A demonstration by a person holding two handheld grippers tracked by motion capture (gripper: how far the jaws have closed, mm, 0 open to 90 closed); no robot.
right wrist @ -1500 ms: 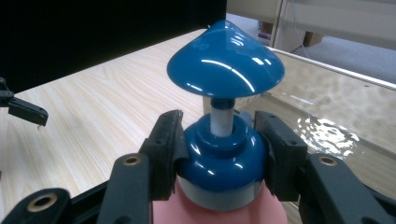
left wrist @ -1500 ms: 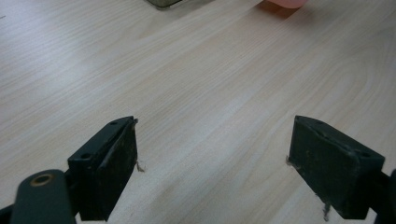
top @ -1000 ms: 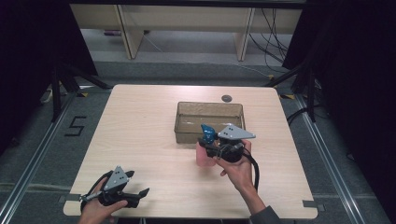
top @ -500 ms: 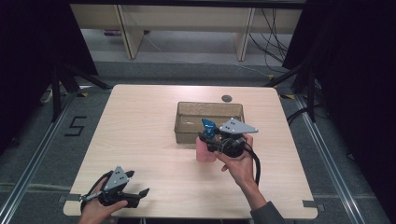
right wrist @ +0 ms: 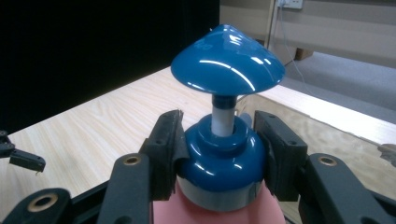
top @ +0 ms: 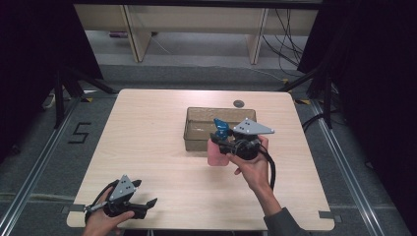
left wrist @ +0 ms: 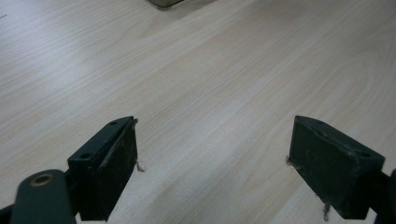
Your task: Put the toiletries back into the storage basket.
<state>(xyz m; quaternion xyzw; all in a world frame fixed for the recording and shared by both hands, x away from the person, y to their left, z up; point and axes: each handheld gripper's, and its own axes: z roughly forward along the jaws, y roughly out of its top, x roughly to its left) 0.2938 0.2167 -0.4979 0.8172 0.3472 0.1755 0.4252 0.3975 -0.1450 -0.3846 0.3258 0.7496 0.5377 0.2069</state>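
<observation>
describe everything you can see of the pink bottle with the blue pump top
The bottle has a pink body and a glossy blue pump top shaped like a shallow cone, on a white stem above a rounded blue collar with a grey ring beneath. It looks like plastic. The right gripper is shut on the collar, one black jaw on each side. In the high view it is at the near edge of the clear bin, over the wooden table.

Worktop (top: pixel 147 128), pale wood: clear bin (top: pixel 196 129) right of centre; small dark disc (top: pixel 239 103) near far edge, just behind bin.
</observation>
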